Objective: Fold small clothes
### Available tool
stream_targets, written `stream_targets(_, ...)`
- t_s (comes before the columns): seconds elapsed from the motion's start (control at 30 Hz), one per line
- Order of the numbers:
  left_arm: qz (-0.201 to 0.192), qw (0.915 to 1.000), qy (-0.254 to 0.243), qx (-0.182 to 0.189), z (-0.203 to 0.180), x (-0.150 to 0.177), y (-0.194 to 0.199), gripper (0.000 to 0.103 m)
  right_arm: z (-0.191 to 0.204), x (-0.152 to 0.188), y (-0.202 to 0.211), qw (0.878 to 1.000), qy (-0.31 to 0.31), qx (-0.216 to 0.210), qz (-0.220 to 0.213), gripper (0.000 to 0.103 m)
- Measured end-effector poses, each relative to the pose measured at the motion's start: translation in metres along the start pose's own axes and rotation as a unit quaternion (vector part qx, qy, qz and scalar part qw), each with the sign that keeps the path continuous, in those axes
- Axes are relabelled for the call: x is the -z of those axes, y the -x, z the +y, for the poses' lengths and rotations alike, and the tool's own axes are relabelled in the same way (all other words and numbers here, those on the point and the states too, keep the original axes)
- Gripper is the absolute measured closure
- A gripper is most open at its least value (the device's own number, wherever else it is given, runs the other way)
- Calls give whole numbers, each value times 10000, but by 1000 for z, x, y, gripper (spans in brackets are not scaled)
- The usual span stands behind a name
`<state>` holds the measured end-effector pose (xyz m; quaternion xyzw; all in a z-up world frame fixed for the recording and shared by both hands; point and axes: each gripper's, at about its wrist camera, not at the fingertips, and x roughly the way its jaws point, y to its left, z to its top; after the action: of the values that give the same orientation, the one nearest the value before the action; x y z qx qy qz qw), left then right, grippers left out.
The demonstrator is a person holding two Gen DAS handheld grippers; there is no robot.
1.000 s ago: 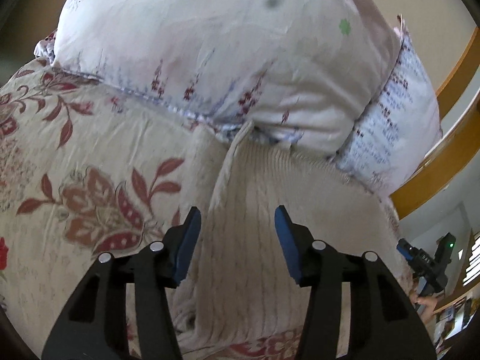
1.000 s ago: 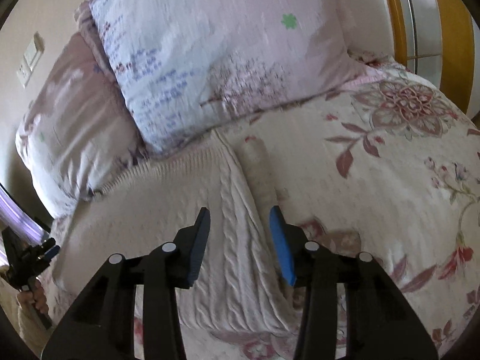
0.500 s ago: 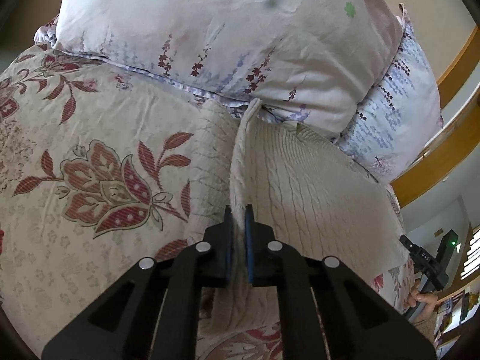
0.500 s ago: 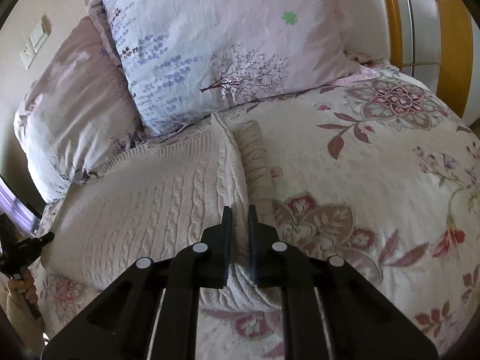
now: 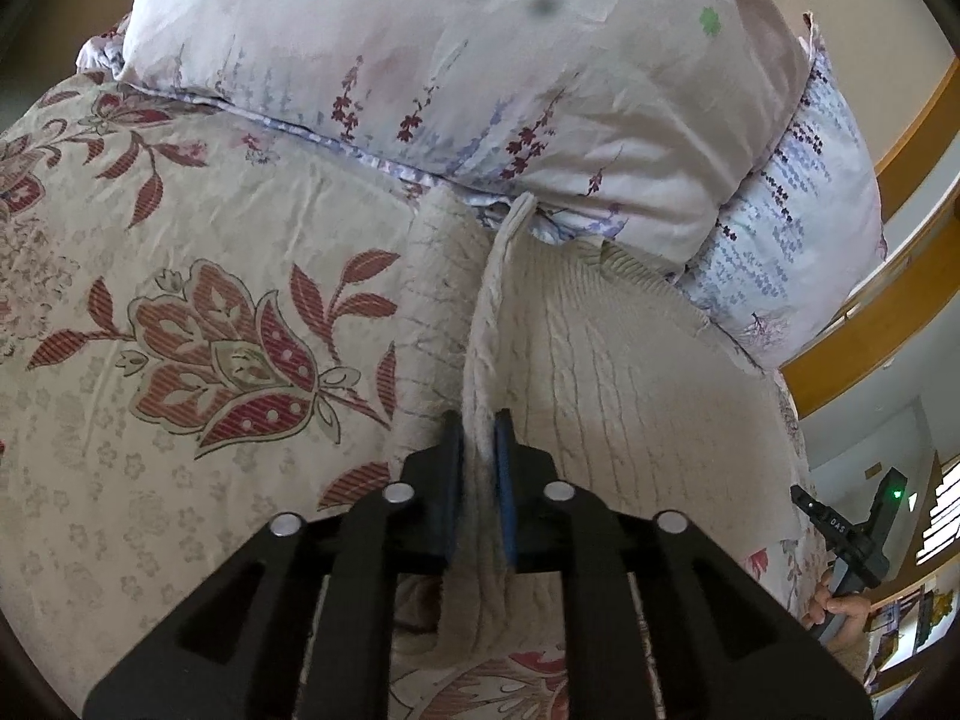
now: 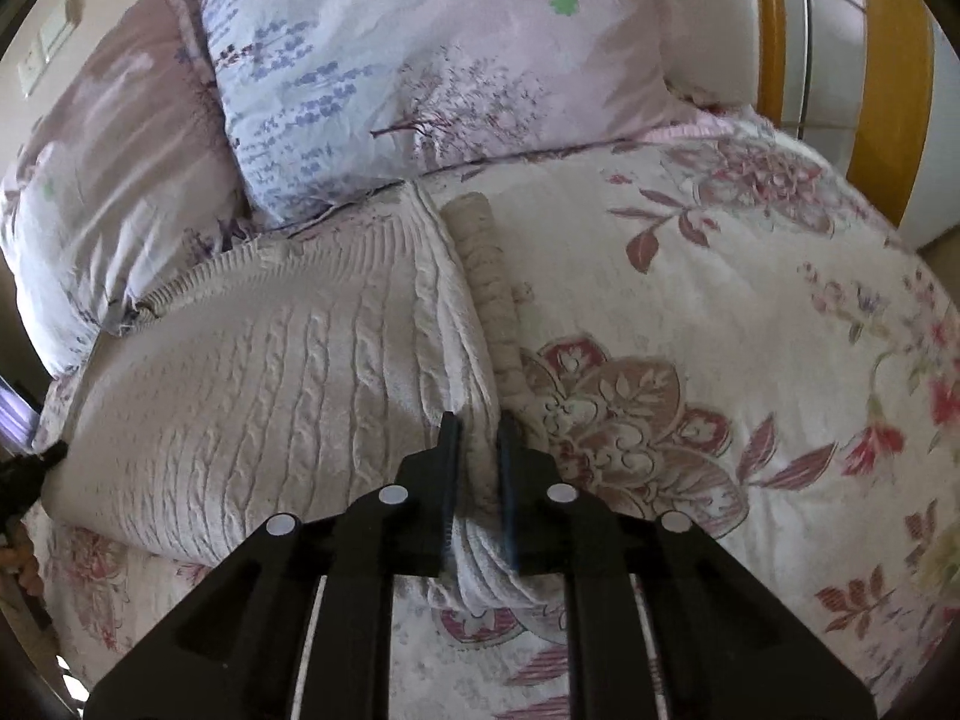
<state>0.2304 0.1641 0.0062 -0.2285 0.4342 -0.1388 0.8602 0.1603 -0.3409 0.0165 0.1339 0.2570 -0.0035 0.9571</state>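
A second ago both my grippers were apart; now my left gripper [image 5: 480, 438] and right gripper [image 6: 477, 441] each clamp the cream sweater's [image 6: 270, 372] near side edges on the bedspread [image 6: 750, 300], ready to lift toward the far pillows [image 5: 480, 60].

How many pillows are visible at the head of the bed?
2. In the right wrist view, a lavender-print pillow leans upright behind the cream sweater, and a pinkish pillow sits to its left, partly behind it. More could be hidden outside the frame.
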Motion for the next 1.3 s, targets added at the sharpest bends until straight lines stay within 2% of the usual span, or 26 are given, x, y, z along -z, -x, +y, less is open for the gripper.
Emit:
stream_targets(0.03,-62,10000,0,-5,-1,-2,3,78,2,-2,2,10000,32,20,-38,75)
stream_targets(0.07,-143,9999,-14,-33,-3,-3,6,67,4,-6,6,9999,49,-3,-136,71)
stream_targets(0.1,-295,9995,-79,-98,-7,-5,10,64,6,-9,9,9997,58,-34,-220,67)
stream_targets(0.17,-560,9977,-325,-195,-20,-7,17,56,13,-15,13,9992,144,-83,-367,67)
stream_targets(0.27,-627,9961,-624,-41,-38,-7,16,48,33,-21,8,9981,408,-270,-373,67)
stream_targets(0.4,-408,9954,-866,-31,-55,-3,-1,46,55,-22,-5,9964,729,-347,-268,67)
stream_targets(0.53,-128,9968,-776,-162,-51,0,-18,45,64,-23,-19,9961,792,-375,-124,67)
stream_targets(0.63,-71,9968,-777,-184,-47,3,-24,45,63,-17,-39,9962,818,-202,209,64)
stream_targets(0.83,-90,9955,-912,-256,-50,6,-27,41,63,-9,-41,9955,936,-157,48,61)
stream_targets(0.9,-121,9963,-827,-181,-49,4,-24,41,62,-9,-42,9953,954,-179,35,61)
stream_targets(0.97,-238,9986,-458,110,-40,0,-15,41,61,-9,-41,9954,939,-197,37,61)
stream_targets(1.03,-335,9991,-148,221,-29,-7,-8,41,62,-11,-39,9961,862,-183,43,61)
stream_targets(1.1,-360,9992,96,174,-19,-15,-5,41,68,-12,-34,9958,887,-211,-26,61)
stream_targets(1.17,-330,9991,272,21,-10,-20,-6,41,78,-13,-30,9945,946,-432,-92,61)
stream_targets(1.3,-209,9970,728,123,6,-24,-14,41,109,-13,-31,9895,1266,-684,-96,60)
